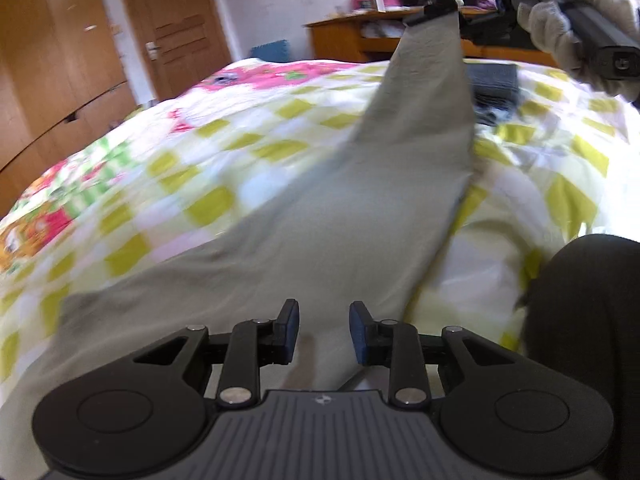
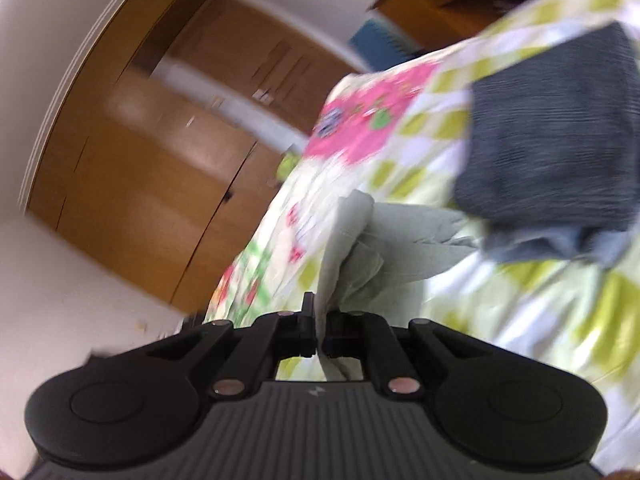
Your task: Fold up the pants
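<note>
Only the left wrist view shows the gloved hand (image 1: 576, 28) lifting one end of the single pale grey-green cloth pants (image 1: 320, 232) off the checked floral bedspread (image 1: 192, 168); the left gripper (image 1: 324, 330) hovers spread, gripping nothing. The right wrist view shows the right gripper (image 2: 320, 334) pinching the pants and one folded dark blue garment (image 2: 552, 148) in full.

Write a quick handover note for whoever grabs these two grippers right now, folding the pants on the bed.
Right gripper: shut on one end of the grey-green pants, raised above the bed.
Left gripper: open over the pants' near end, gripping nothing.
Pants: stretched from the quilt up to the right gripper; a folded dark garment lies farther back.
Done: one end picked up.
Left: every fold, then lay the pants flat.
</note>
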`<state>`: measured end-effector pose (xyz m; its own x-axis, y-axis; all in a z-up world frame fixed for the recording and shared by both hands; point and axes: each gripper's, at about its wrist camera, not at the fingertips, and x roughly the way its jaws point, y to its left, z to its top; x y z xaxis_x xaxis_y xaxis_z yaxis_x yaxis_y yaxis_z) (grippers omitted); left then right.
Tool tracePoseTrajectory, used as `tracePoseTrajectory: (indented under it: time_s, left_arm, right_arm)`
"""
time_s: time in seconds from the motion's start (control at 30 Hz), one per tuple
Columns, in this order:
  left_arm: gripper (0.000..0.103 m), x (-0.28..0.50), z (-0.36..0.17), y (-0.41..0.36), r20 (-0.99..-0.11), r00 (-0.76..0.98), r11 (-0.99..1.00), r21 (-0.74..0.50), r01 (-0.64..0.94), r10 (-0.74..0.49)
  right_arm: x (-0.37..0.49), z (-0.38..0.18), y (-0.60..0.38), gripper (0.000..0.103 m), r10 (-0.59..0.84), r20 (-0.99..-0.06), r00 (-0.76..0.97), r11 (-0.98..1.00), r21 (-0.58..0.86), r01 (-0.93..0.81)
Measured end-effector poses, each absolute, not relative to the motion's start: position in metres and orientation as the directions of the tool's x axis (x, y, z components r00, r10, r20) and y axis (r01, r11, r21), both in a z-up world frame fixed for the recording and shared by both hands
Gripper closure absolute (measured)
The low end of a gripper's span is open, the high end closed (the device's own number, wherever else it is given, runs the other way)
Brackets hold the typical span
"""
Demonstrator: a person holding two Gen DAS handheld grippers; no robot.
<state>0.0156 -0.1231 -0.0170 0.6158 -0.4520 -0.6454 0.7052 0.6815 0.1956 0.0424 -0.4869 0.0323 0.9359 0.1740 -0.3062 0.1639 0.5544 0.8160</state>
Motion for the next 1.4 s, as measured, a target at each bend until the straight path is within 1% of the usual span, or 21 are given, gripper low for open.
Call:
tracePoseTrajectory:
  time_s: [0.07,0.17,0.27,0.37,0.43,0.5,0.6,0.7,0.83,0.9,1.03,1.17,1.3,1.4]
  left_arm:
    - [0.06,0.015,-0.011,-0.094,-0.622,0.673,0.726,0.233,0.647,-0.4]
    - [0.057,0.015,-0.003,-0.039,-0.599,0.739,0.805,0.25,0.538,-0.308]
    - [0.055,0.01,-0.005,0.013,-0.579,0.795,0.865,0.291,0.408,-0.18]
    - [0.055,0.008,-0.009,0.058,-0.605,0.79,0.917,0.253,0.309,-0.1]
    - [0.055,0.003,-0.012,0.079,-0.605,0.794,0.936,0.238,0.258,-0.065]
    - [0.054,-0.003,-0.011,0.096,-0.604,0.795,0.954,0.204,0.221,-0.055]
    - [0.052,-0.011,-0.002,0.116,-0.58,0.812,0.971,0.148,0.187,-0.068]
    - [0.051,-0.018,-0.003,0.127,-0.588,0.808,0.974,0.152,0.166,-0.046]
    - [0.05,-0.024,-0.002,0.144,-0.6,0.799,0.982,0.125,0.145,-0.041]
    - [0.049,-0.025,-0.003,0.15,-0.6,0.799,0.982,0.133,0.133,-0.027]
    - [0.049,-0.029,-0.009,0.157,-0.612,0.791,0.986,0.123,0.11,-0.012]
    - [0.049,-0.035,-0.013,0.162,-0.622,0.783,0.988,0.122,0.098,-0.001]
    - [0.048,-0.035,-0.017,0.155,-0.649,0.761,0.987,0.113,0.119,-0.017]
    - [0.048,-0.036,-0.016,0.154,-0.648,0.761,0.987,0.1,0.124,-0.029]
  right_arm:
    - [0.06,0.05,-0.446,0.097,0.259,-0.289,0.922,0.599,0.797,0.081]
    - [0.089,0.073,-0.369,0.097,0.392,-0.28,0.877,0.663,0.746,-0.058]
    - [0.111,0.087,-0.272,0.097,0.518,-0.315,0.795,0.73,0.648,-0.219]
    - [0.125,0.08,-0.181,0.097,0.638,-0.367,0.677,0.719,0.599,-0.352]
    - [0.132,0.066,-0.127,0.097,0.682,-0.412,0.605,0.71,0.571,-0.412]
    - [0.133,0.05,-0.075,0.097,0.689,-0.474,0.548,0.723,0.495,-0.482]
    - [0.128,0.025,-0.017,0.097,0.687,-0.56,0.463,0.718,0.429,-0.548]
    - [0.115,0.014,0.011,0.097,0.669,-0.602,0.436,0.718,0.374,-0.587]
    - [0.101,0.016,0.027,0.097,0.615,-0.641,0.46,0.736,0.257,-0.627]
    - [0.094,0.013,0.037,0.096,0.592,-0.651,0.474,0.743,0.215,-0.633]
    - [0.087,0.006,0.054,0.096,0.583,-0.67,0.459,0.728,0.18,-0.661]
    - [0.071,0.01,0.065,0.096,0.596,-0.639,0.486,0.695,0.107,-0.711]
    - [0.053,0.009,0.079,0.096,0.591,-0.623,0.512,0.639,-0.025,-0.768]
    - [0.049,0.009,0.087,0.096,0.601,-0.614,0.511,0.628,-0.032,-0.777]
